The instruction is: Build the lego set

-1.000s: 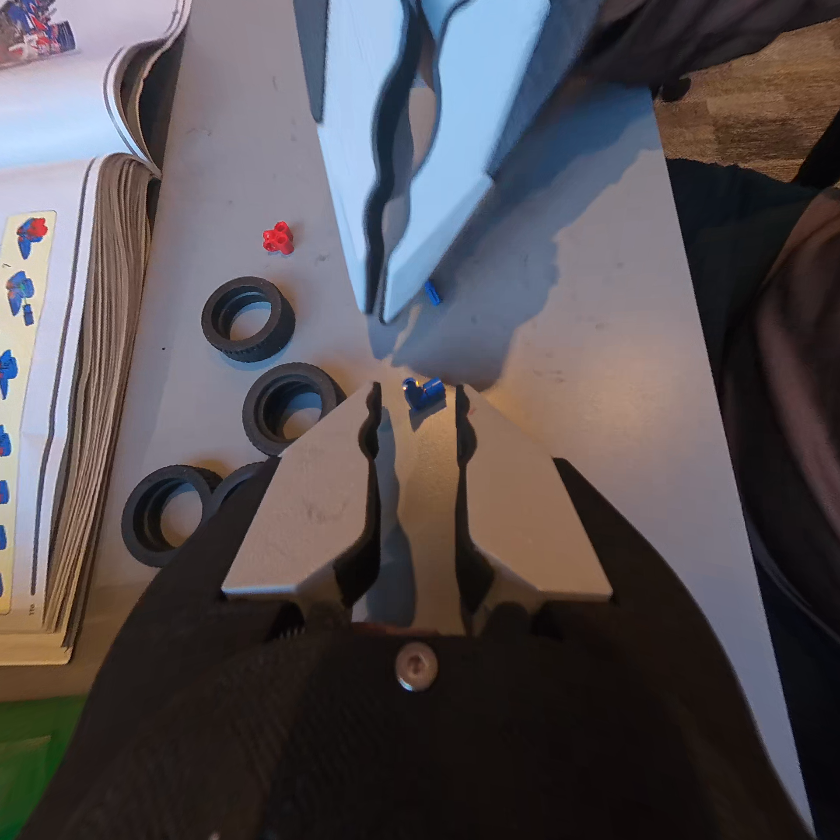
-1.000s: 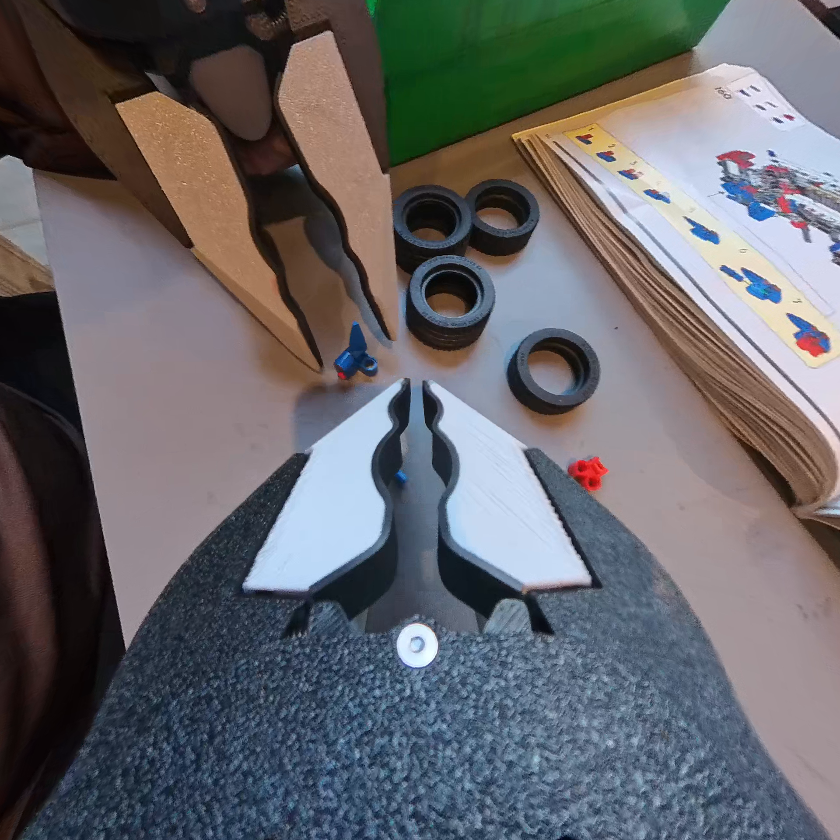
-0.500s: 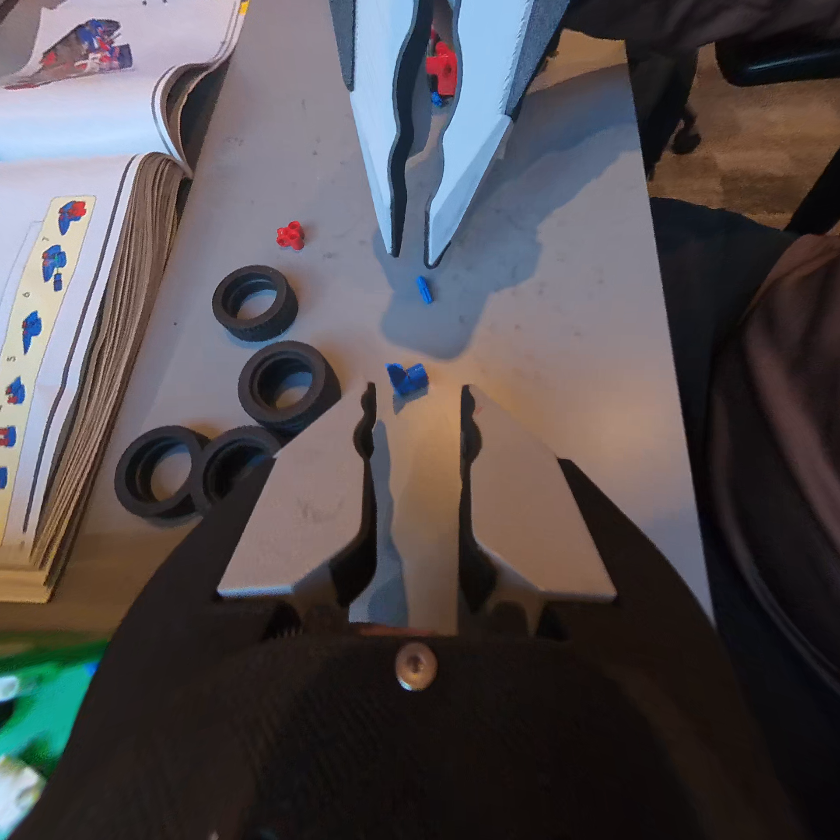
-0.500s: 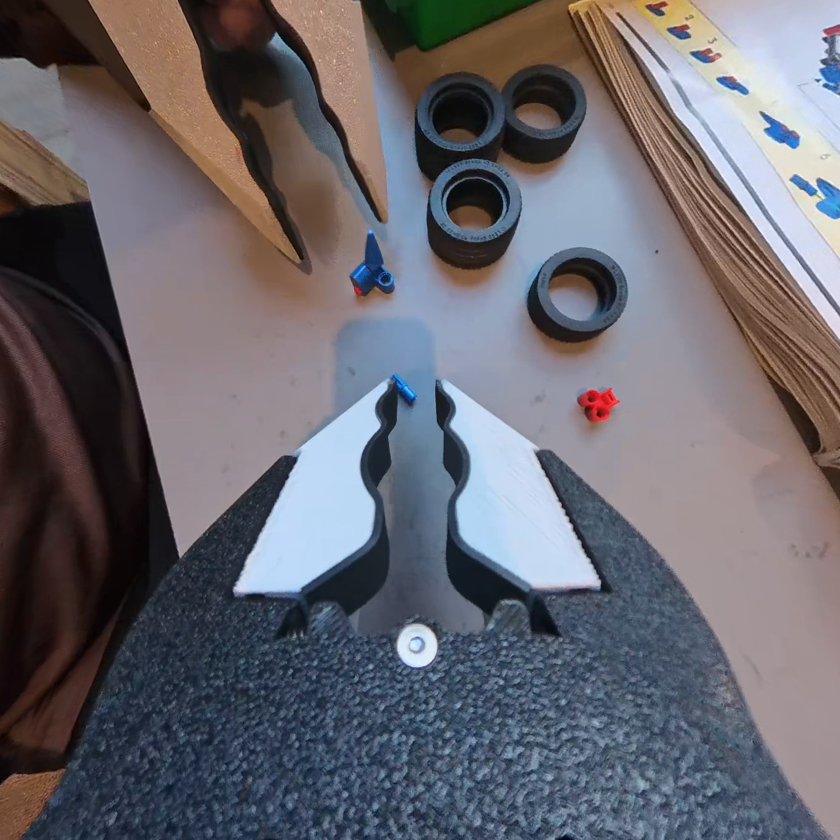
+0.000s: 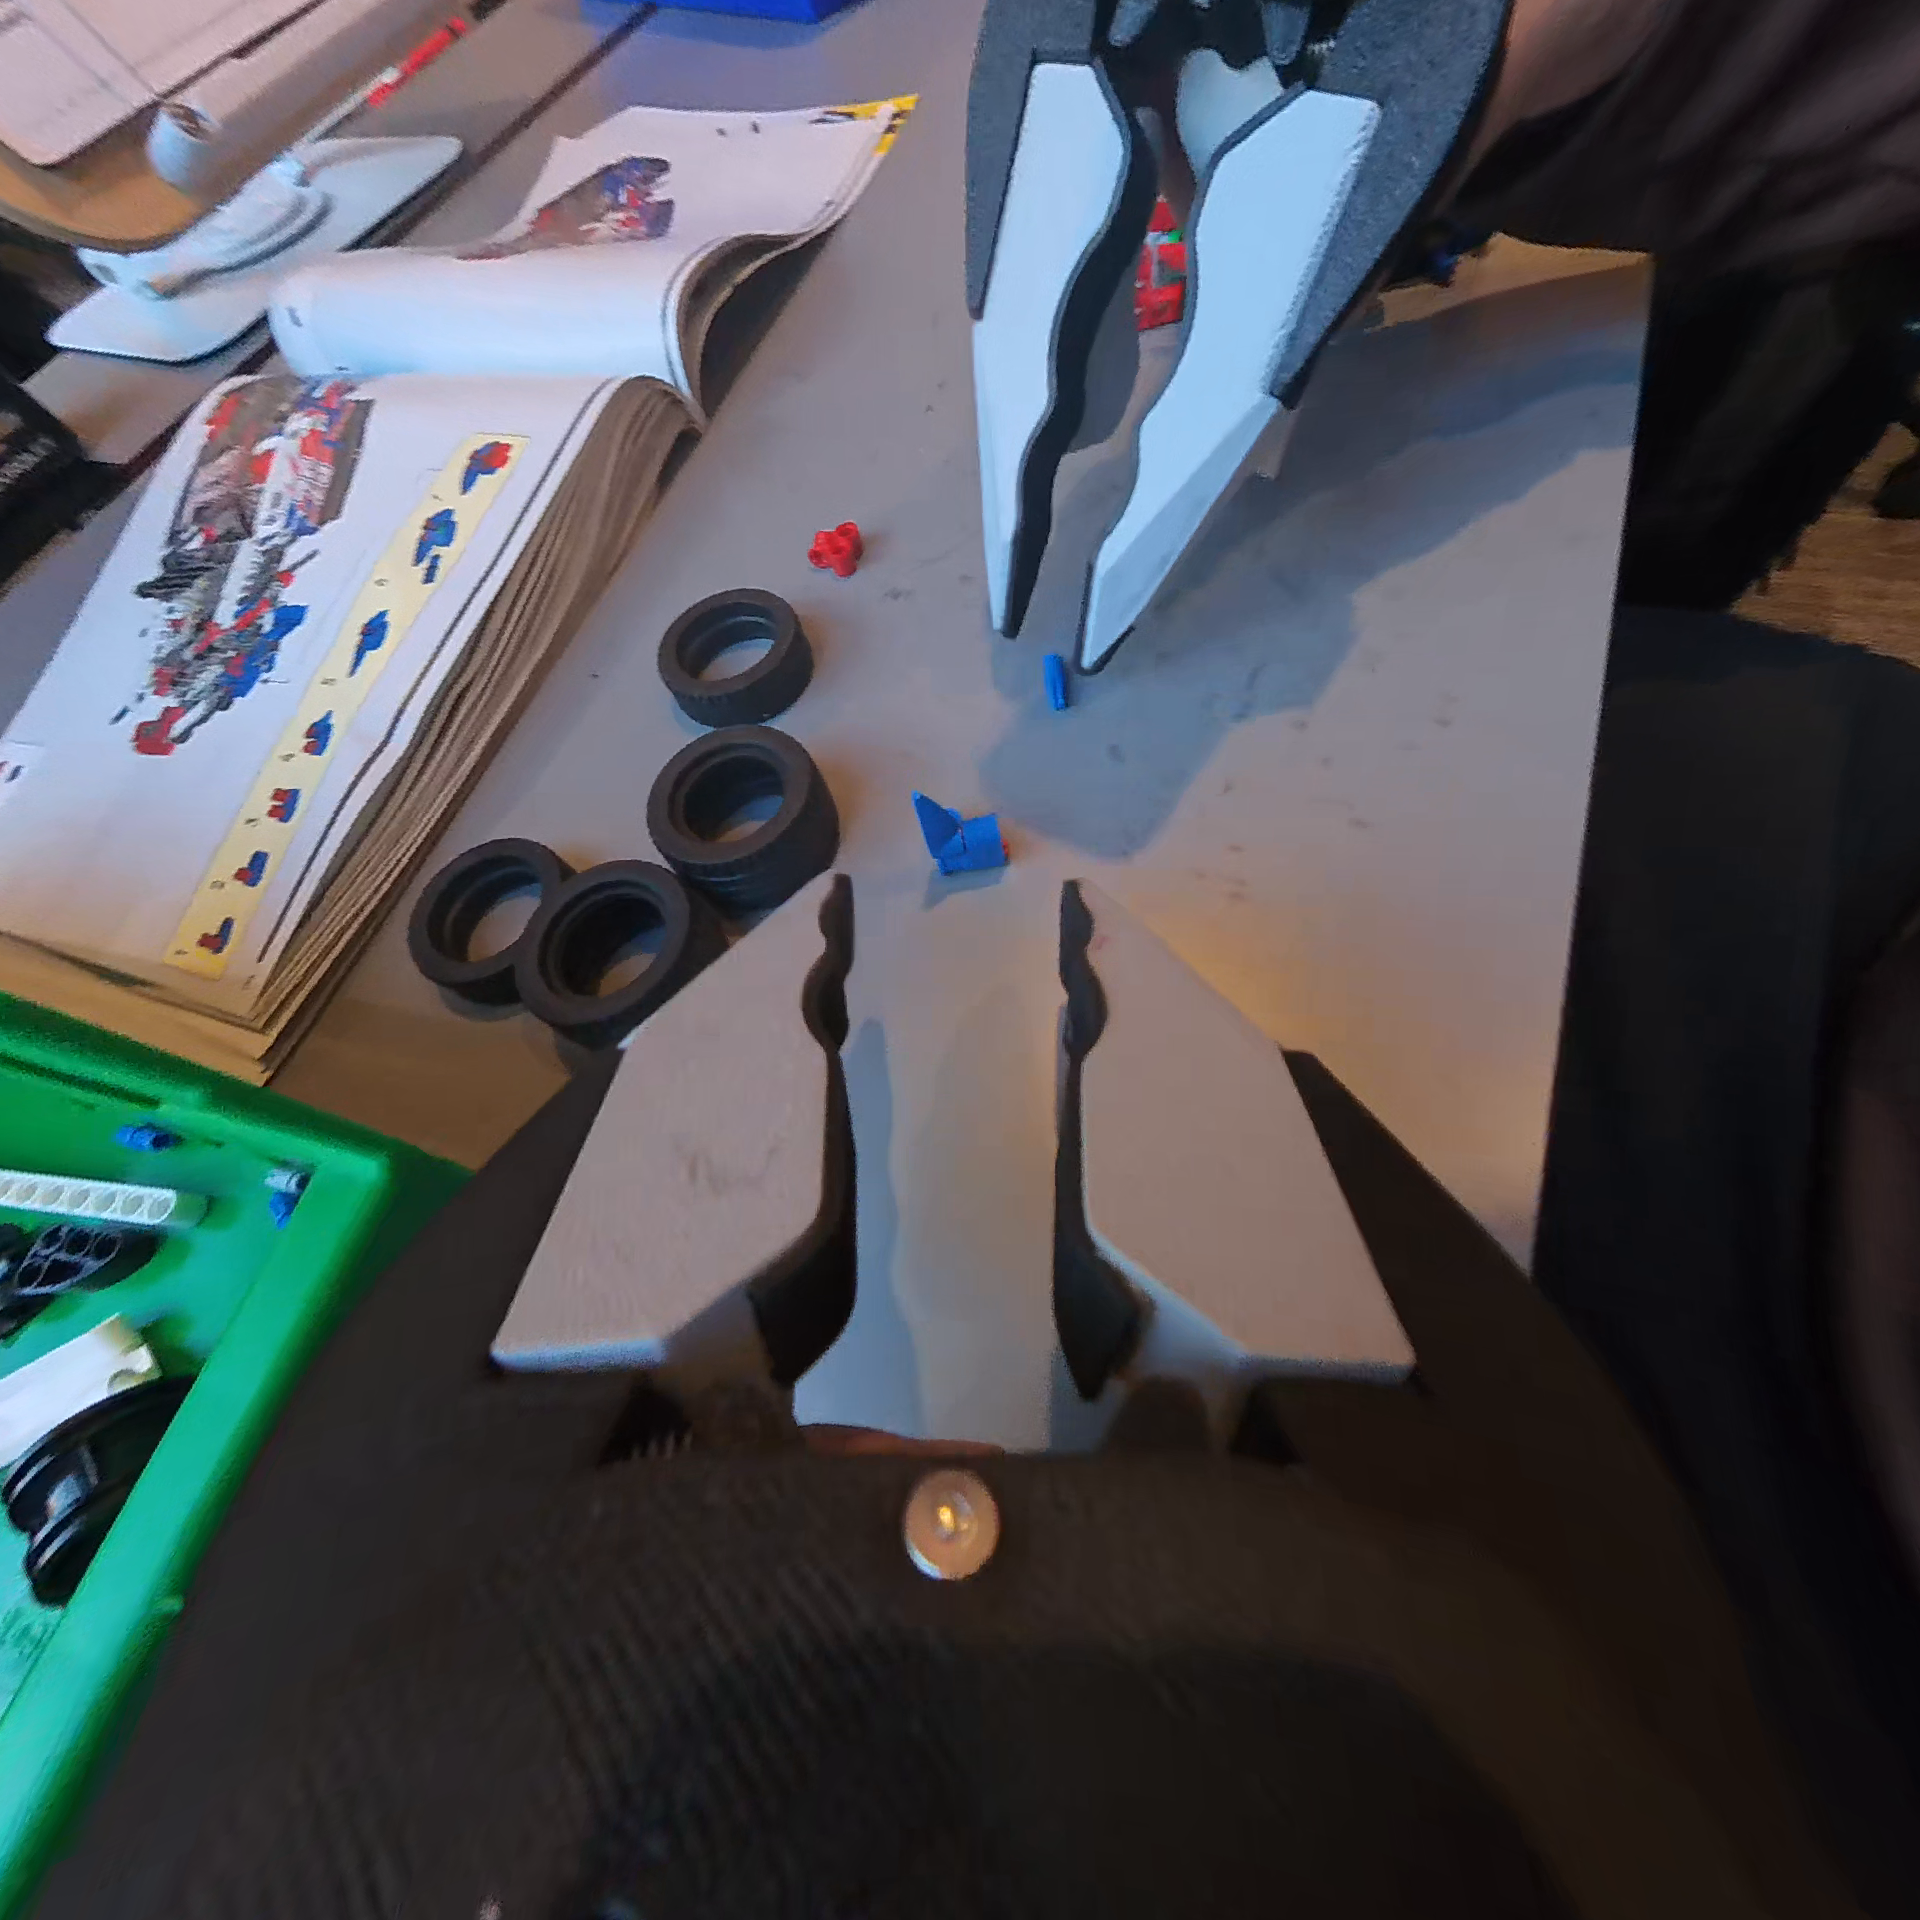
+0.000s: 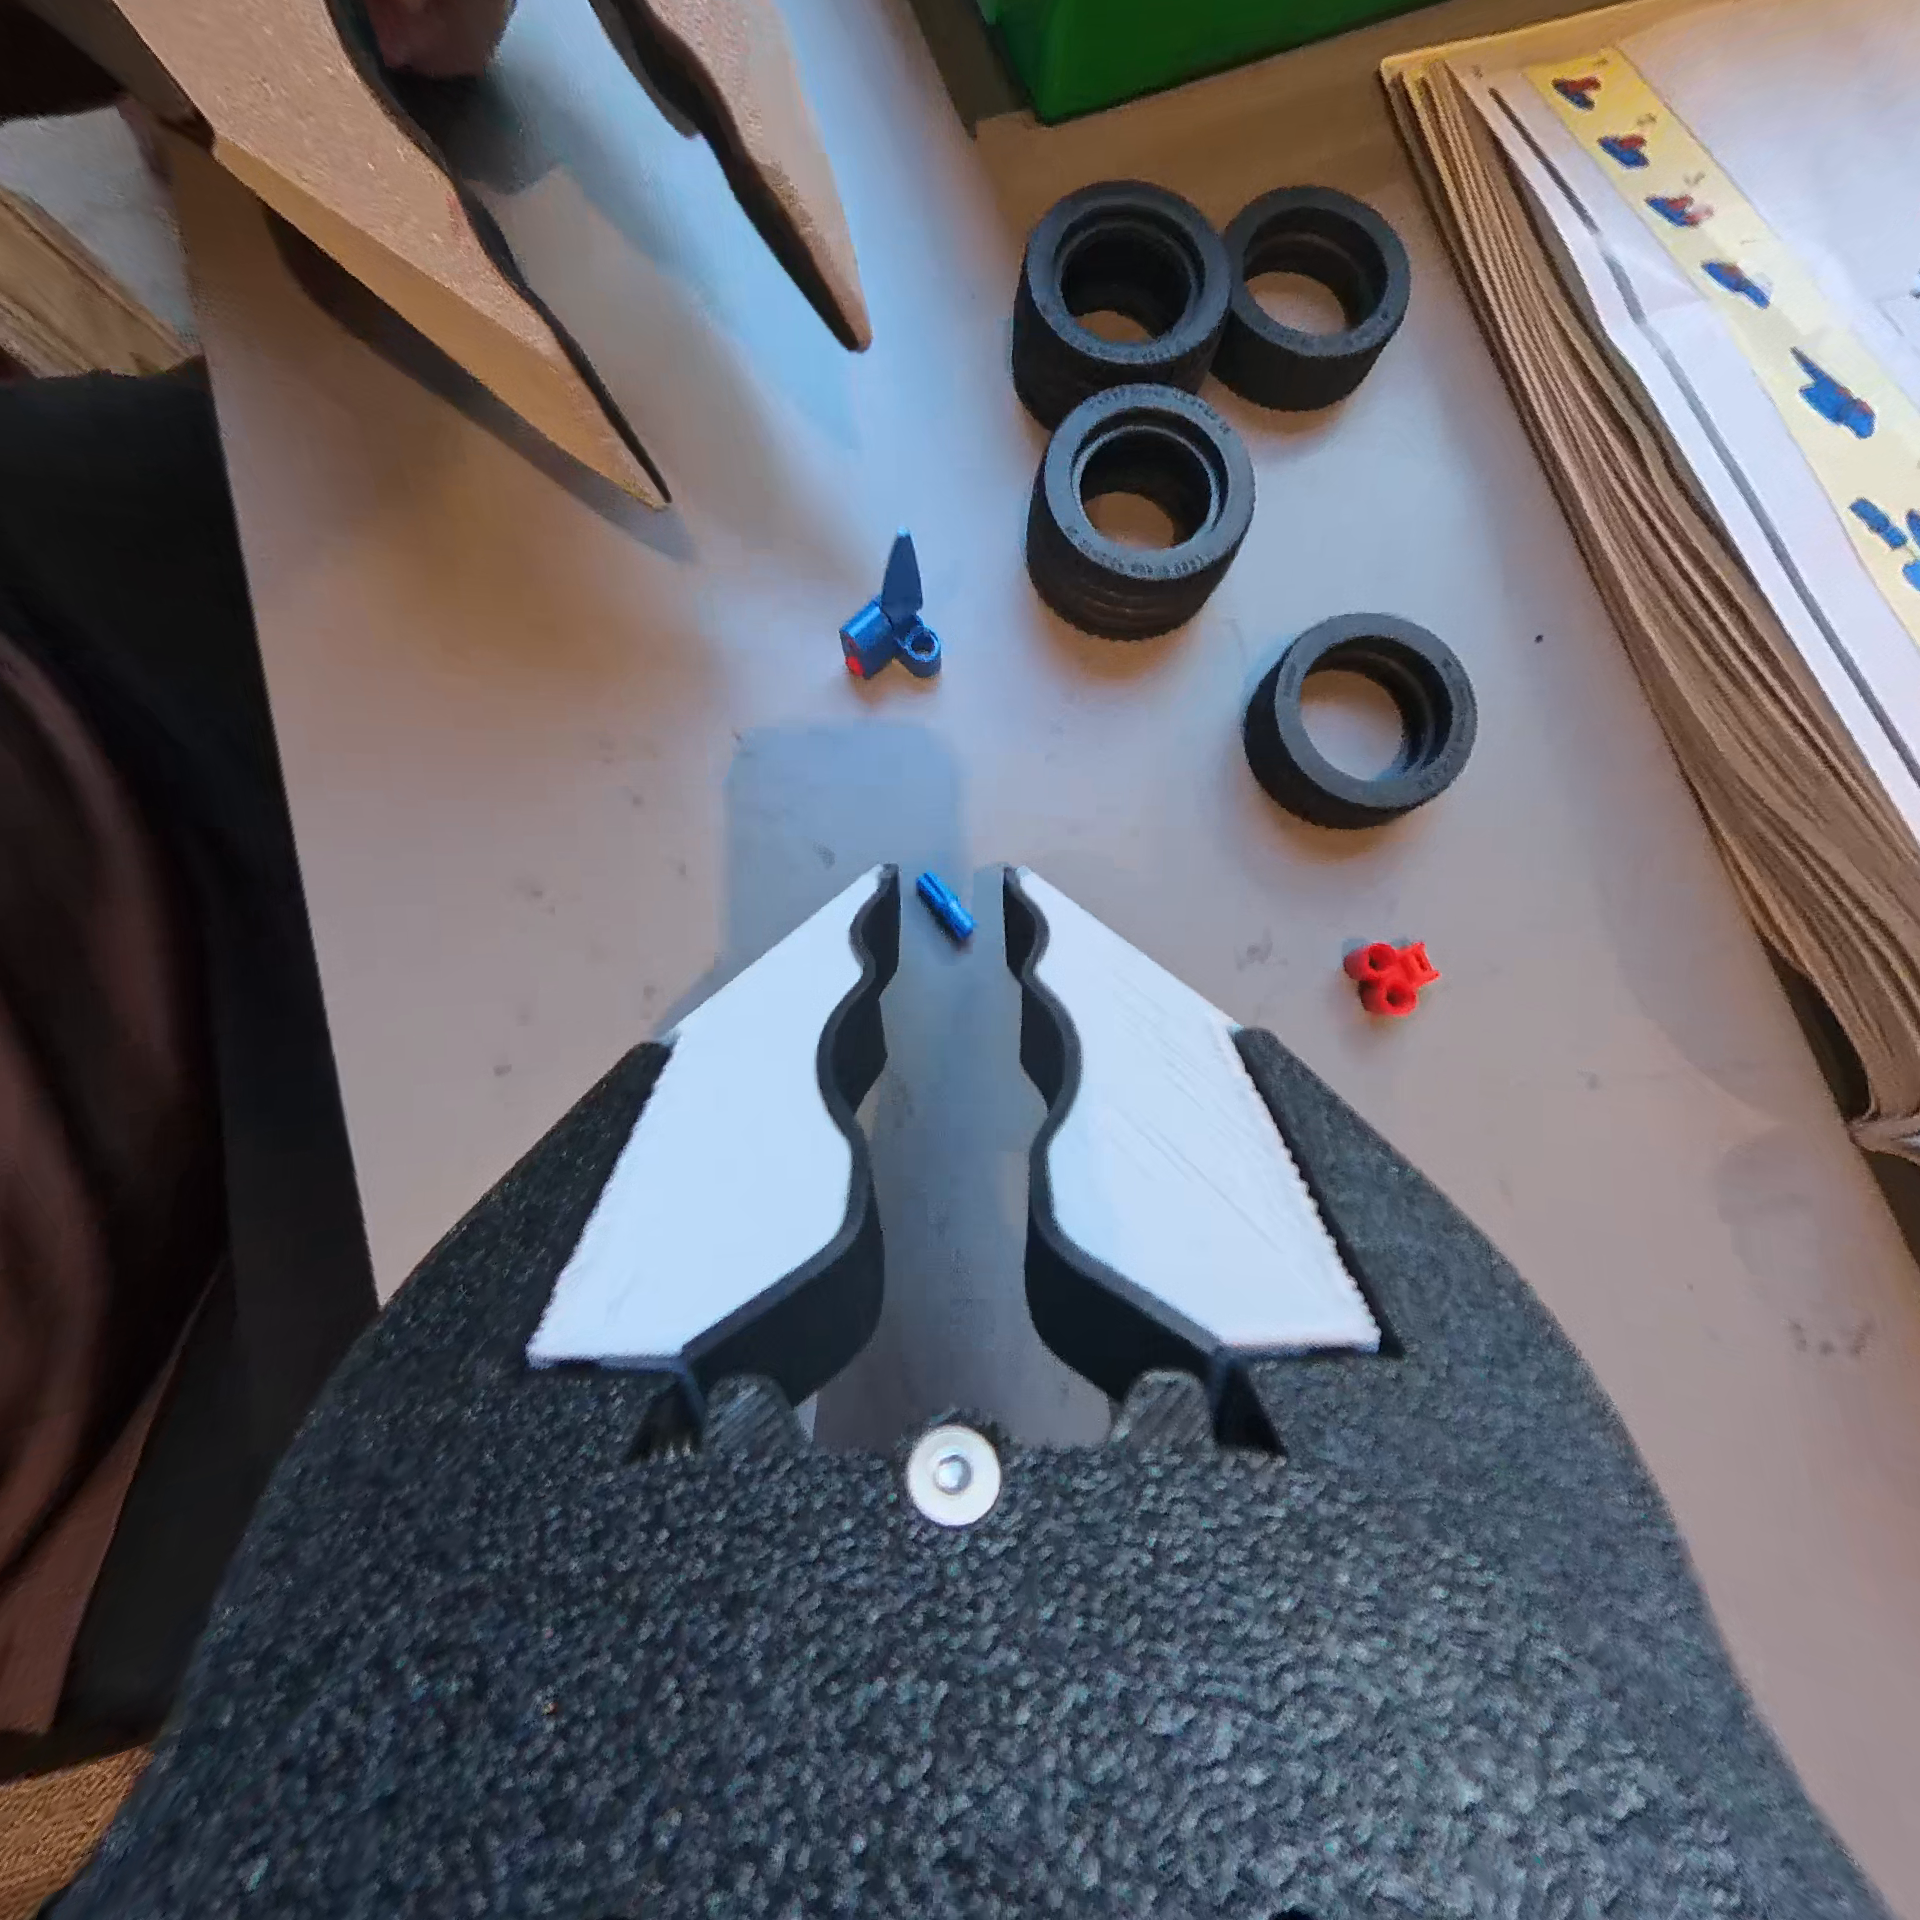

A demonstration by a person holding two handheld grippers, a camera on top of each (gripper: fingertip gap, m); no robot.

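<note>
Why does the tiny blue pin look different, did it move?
Cannot tell. The tiny blue pin lies on the grey table between the open right gripper tips; its spacing from the black rubber tyres looks roughly unchanged.

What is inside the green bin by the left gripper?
The green bin holds a white holed beam, small blue pieces and black parts. The frame edge and left gripper hide the rest.
</note>
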